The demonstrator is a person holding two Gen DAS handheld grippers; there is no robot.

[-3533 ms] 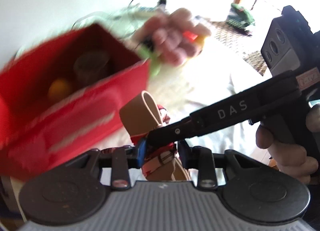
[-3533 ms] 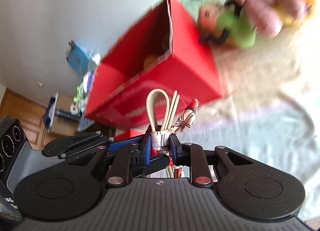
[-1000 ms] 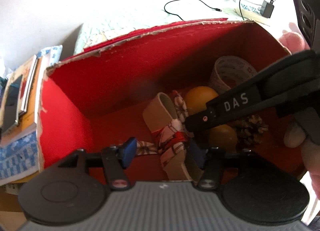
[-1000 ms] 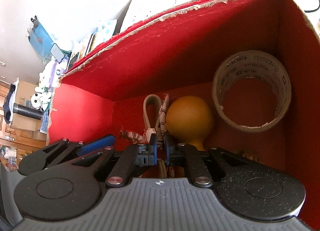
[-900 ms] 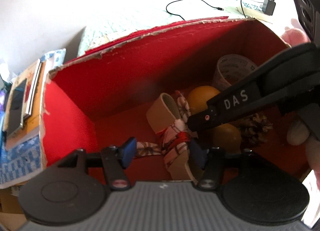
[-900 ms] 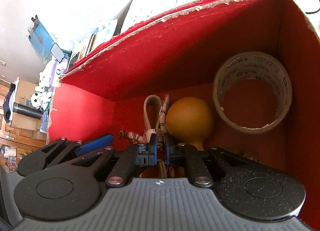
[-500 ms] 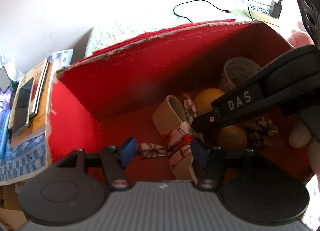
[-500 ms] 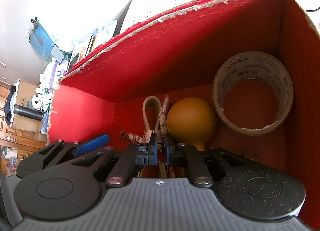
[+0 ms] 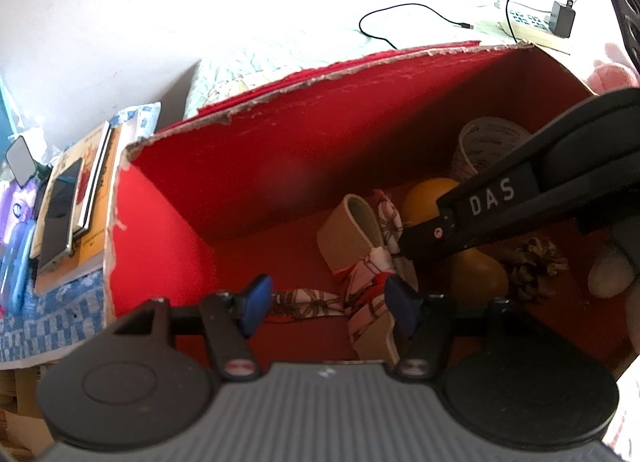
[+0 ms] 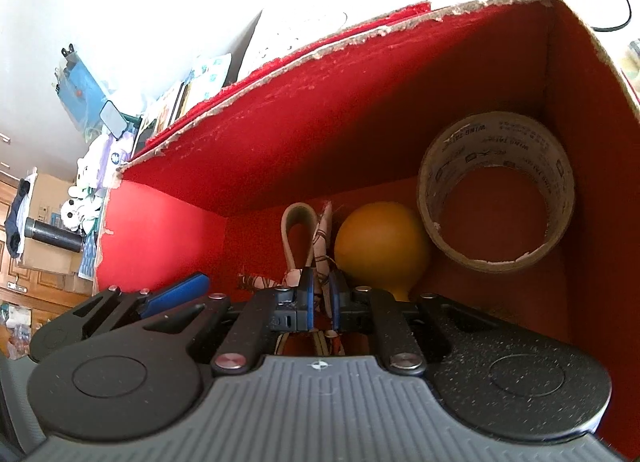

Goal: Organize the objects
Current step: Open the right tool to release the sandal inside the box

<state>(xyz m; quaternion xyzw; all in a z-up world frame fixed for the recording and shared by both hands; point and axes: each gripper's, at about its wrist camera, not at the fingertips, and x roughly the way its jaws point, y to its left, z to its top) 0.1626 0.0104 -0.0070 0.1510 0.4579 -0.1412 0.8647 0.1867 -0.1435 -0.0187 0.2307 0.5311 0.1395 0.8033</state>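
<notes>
A red cardboard box [image 9: 260, 182] stands open. Inside it, my right gripper [image 10: 320, 298] is shut on a beige looped strap tied with a patterned red and white cloth [image 9: 368, 262], low over the box floor; the strap also shows in the right wrist view [image 10: 296, 230]. My left gripper [image 9: 324, 304] is open just above the box, its blue pads either side of the bundle without touching it. An orange ball [image 10: 380, 246], a second orange ball [image 9: 476, 278], a tape roll [image 10: 496, 190] and a pine cone [image 9: 536, 266] lie in the box.
Books and a phone [image 9: 64, 206] lie stacked left of the box on a blue patterned cloth. A black cable and charger [image 9: 560, 18] lie behind the box on the light bedding. A pink soft toy [image 9: 612, 70] sits at the far right.
My left gripper has pulled back a little from the box, open the whole time. My right gripper holds the bundle almost still inside the box.
</notes>
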